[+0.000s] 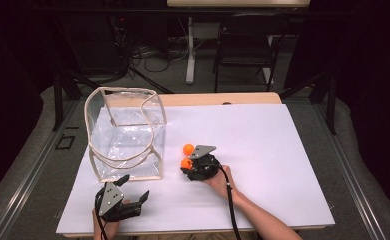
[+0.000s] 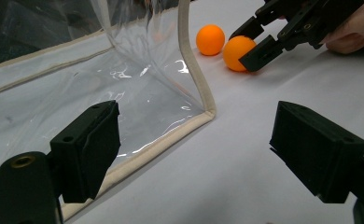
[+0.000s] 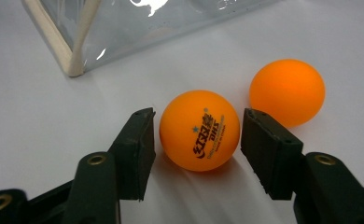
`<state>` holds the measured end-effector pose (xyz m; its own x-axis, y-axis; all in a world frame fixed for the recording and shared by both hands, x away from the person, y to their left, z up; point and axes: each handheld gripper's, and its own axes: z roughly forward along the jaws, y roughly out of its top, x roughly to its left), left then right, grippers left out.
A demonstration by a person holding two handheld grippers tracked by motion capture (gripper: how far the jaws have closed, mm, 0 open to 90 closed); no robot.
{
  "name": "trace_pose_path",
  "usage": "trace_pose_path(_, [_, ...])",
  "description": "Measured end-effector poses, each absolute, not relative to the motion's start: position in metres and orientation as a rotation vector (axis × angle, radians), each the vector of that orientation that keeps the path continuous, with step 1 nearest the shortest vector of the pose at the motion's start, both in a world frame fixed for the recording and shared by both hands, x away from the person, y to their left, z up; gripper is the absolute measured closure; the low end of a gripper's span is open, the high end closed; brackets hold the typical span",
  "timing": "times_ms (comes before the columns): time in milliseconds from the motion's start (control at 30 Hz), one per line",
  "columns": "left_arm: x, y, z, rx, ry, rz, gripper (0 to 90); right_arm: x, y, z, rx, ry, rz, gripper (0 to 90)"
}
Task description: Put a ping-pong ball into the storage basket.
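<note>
Two orange ping-pong balls lie on the white sheet [image 1: 273, 150]. The nearer ball [image 1: 186, 163] [image 3: 199, 130], with printed lettering, sits between the jaws of my right gripper [image 1: 185, 167] [image 3: 198, 142]. Both pads stand a hair off its sides, so the gripper is open. The second ball [image 1: 188, 148] [image 3: 287, 91] rests just beyond it, apart from the jaws. In the left gripper view both balls [image 2: 210, 39] [image 2: 238, 52] lie past the clear bag's corner. My left gripper [image 1: 135, 186] [image 2: 194, 144] is open with nothing between its jaws, near the front edge, in front of the bag.
A clear plastic bag with beige trim [image 1: 125, 132] [image 2: 124, 70] [image 3: 77, 42] stands open-topped at the left of the sheet. Behind the table are a chair [image 1: 245, 47], a desk leg and cables on the floor.
</note>
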<state>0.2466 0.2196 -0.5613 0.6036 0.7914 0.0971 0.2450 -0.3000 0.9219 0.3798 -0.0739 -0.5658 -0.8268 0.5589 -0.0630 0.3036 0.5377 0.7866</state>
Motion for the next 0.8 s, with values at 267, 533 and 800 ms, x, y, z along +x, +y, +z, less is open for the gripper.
trace_pose_path(267, [0.2466, 0.2206, -0.5612, 1.846, 0.830, 0.691, 15.6, 0.3801, -0.0734, -0.5667, 0.717, 2.476, 1.158, 50.4])
trace_pose_path(533, [0.2478, 0.2202, -0.5623, 1.852, 0.835, 0.691, 15.7, 0.3784, -0.0743, -0.5634, 0.704, 2.470, 1.172, 50.6])
trace_pose_path(800, [0.2480, 0.2194, -0.5625, 1.852, 0.834, 0.689, 15.7, 0.3779, -0.0764, -0.5578, 0.700, 2.466, 1.188, 50.6])
